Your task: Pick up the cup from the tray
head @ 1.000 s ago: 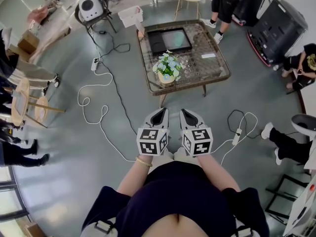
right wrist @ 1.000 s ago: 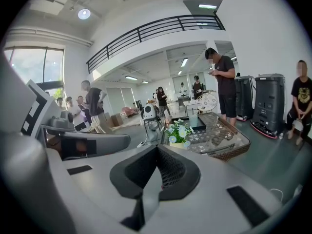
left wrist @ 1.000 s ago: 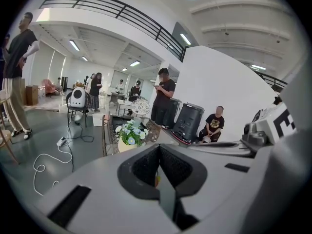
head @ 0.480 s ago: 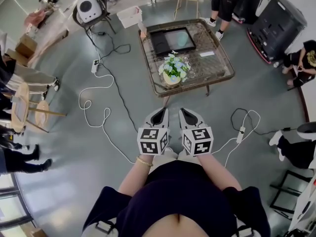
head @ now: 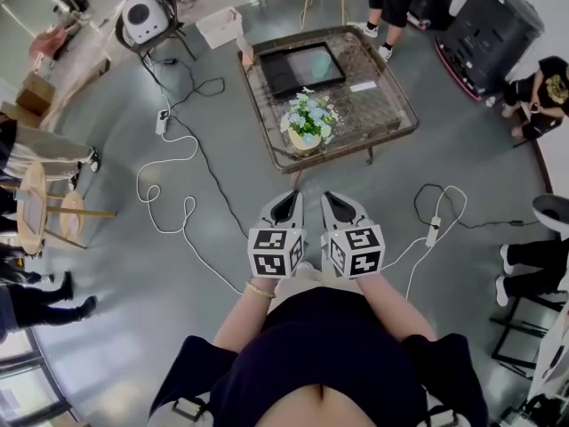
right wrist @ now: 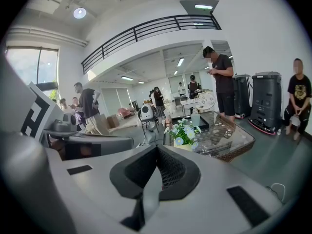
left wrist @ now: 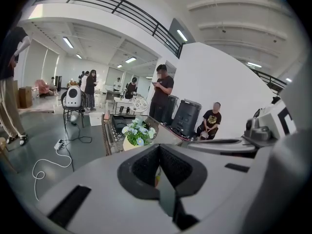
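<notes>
A low glass-topped wicker table (head: 382,105) stands ahead of me on the grey floor. On its far part lies a black tray (head: 277,71), and a pale green cup (right wrist: 195,119) stands upright on the tray (right wrist: 204,124). A pot of blue and white flowers (head: 307,123) sits at the table's near edge. My left gripper (head: 285,209) and right gripper (head: 336,207) are side by side near my waist, well short of the table. Both are shut with nothing between their jaws.
White cables and a power strip (head: 162,121) trail over the floor to the left, and another cable with a plug bar (head: 433,231) lies to the right. People stand or sit around the room. A black machine (head: 487,32) is at the far right, a white round device (head: 142,16) at the far left.
Both grippers stay shut and together. The view has shifted a little, so the table sits slightly higher and further left in the frame.
</notes>
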